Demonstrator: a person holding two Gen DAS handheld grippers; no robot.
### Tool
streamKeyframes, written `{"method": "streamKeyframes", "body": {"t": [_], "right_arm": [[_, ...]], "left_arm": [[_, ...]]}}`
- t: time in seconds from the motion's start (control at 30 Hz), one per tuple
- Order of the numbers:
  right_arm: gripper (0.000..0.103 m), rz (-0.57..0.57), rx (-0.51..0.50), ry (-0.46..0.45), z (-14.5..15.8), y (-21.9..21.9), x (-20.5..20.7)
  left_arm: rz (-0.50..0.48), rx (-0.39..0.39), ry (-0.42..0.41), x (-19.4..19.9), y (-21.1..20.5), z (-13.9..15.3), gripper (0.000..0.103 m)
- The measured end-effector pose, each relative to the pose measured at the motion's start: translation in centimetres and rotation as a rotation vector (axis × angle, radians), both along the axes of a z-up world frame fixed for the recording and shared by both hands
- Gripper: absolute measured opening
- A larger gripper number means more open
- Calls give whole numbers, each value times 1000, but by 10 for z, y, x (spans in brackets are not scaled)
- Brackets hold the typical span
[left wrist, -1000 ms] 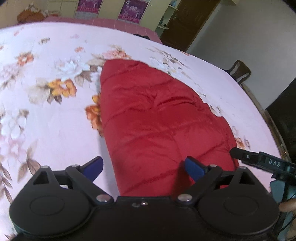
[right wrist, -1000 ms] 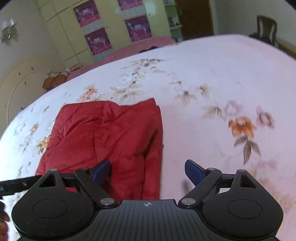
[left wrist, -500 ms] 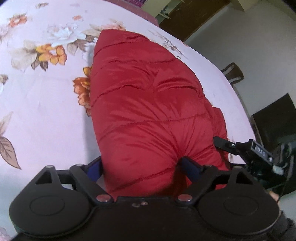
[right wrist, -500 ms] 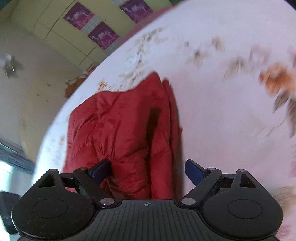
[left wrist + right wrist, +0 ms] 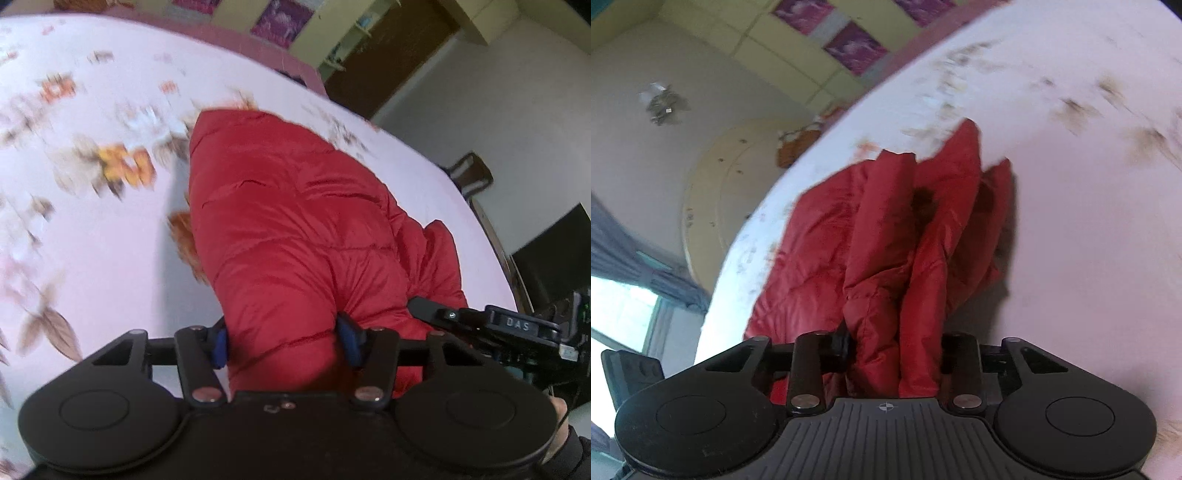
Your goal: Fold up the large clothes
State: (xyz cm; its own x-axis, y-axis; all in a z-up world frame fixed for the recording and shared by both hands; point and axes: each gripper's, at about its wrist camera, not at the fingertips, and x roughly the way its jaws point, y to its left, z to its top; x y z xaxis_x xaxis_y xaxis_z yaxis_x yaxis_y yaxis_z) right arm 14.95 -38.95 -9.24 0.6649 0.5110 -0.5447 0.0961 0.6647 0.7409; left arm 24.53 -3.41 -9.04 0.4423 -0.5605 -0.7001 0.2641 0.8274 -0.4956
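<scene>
- The red puffer jacket (image 5: 295, 236) lies on the flowered bedsheet (image 5: 92, 258), stretching forward from both sets of fingers, its near edge bunched between them.
- It looks light, soft and springy; the shiny quilted shell is probably slippery, so a thick pinch of several layers should hold better than a thin edge.
- The best hold seems to be the near hem corners, one for each gripper.
- The left gripper (image 5: 286, 341) stands narrowed about a fat roll of padding; its blue pads (image 5: 221, 345) press the cloth on both sides.
- The right gripper (image 5: 894, 350) stands narrowed on gathered pleats (image 5: 912, 295) that fill the gap between its fingers; the cloth rises in folds just ahead.
</scene>
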Motion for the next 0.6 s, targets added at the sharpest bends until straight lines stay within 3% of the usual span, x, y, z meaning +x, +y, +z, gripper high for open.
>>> {"method": "streamKeyframes", "body": {"t": [0.27, 0.6], "right_arm": [[34, 67, 23, -92, 32, 79, 61], [34, 82, 39, -121, 32, 248, 172]], "left_arm": [[98, 15, -109, 24, 81, 41, 53], [138, 66, -191, 100, 237, 57, 53]]}}
